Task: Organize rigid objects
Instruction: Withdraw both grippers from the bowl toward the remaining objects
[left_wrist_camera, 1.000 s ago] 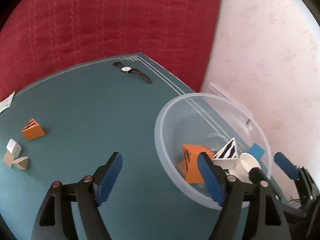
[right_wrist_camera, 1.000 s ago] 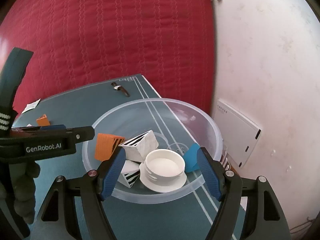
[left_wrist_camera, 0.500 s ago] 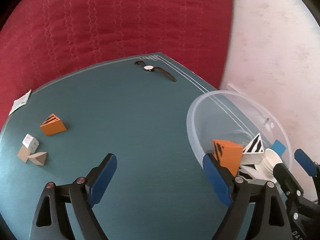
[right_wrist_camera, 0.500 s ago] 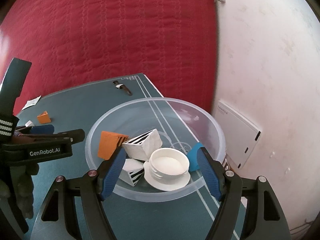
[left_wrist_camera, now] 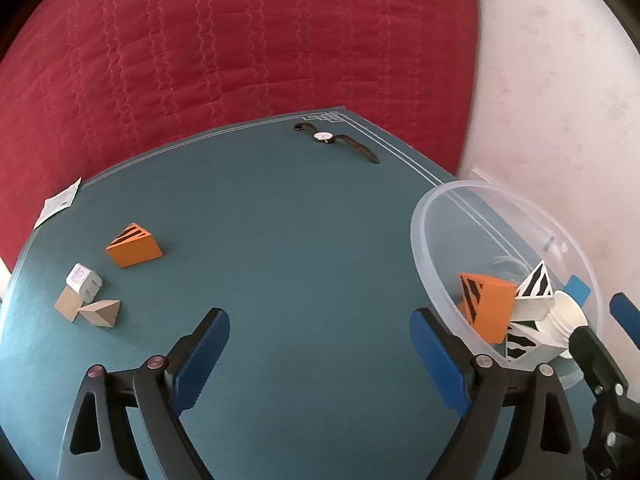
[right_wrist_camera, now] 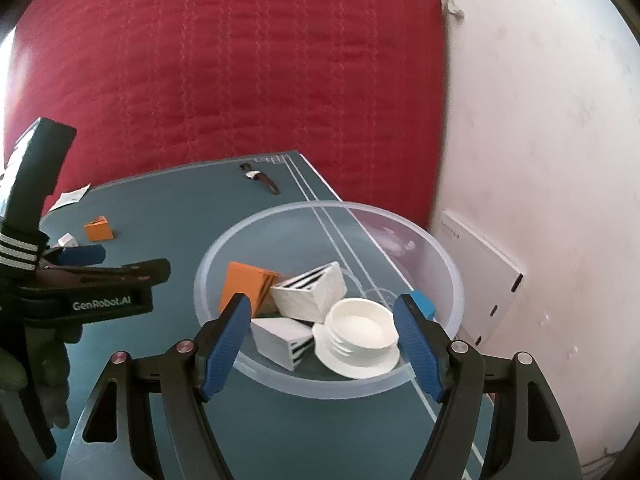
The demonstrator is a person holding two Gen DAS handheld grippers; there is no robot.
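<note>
A clear plastic bowl stands on the teal mat at the right. It holds an orange striped block, two white striped wedges, a white lid and a small blue piece. On the mat at the left lie an orange striped wedge, a small white block and two tan wooden pieces. My left gripper is open and empty above the mat, left of the bowl. My right gripper is open and empty at the bowl's near rim.
A wristwatch lies near the mat's far corner. A white paper slip lies at the far left edge. A red quilted cover lies behind, a white wall at the right with a white panel.
My left gripper has swung left, away from the bowl, bringing the loose pieces on the mat more into view. The right gripper has stayed by the bowl.
</note>
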